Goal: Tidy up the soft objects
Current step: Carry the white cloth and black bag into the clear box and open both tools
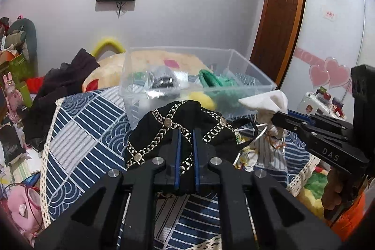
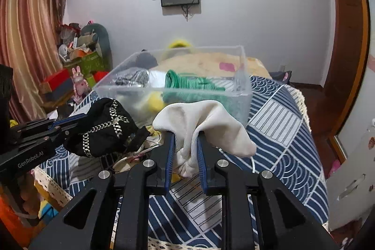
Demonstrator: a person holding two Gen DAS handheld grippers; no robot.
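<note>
My left gripper (image 1: 186, 132) is shut on a black fabric pouch with a gold chain pattern (image 1: 164, 125) and holds it above the bed, in front of the clear plastic bin (image 1: 131, 86). The pouch also shows in the right wrist view (image 2: 103, 130), with the left gripper (image 2: 70, 123) beside it. My right gripper (image 2: 185, 135) is shut on a white cloth pouch (image 2: 206, 123), held up just in front of the bin (image 2: 243, 95). It also shows in the left wrist view (image 1: 267, 102), held by the right gripper (image 1: 279, 115). The bin holds green knit fabric (image 2: 187, 83), a yellow soft item (image 2: 155, 101) and grey pieces.
A blue and white patterned cloth (image 2: 276, 123) covers the bed. More small soft items lie on it between the grippers (image 1: 248, 151). A large plush (image 1: 150, 62) lies behind the bin. Boxes and toys (image 2: 77, 67) crowd the left. A wooden door (image 2: 346, 39) stands at right.
</note>
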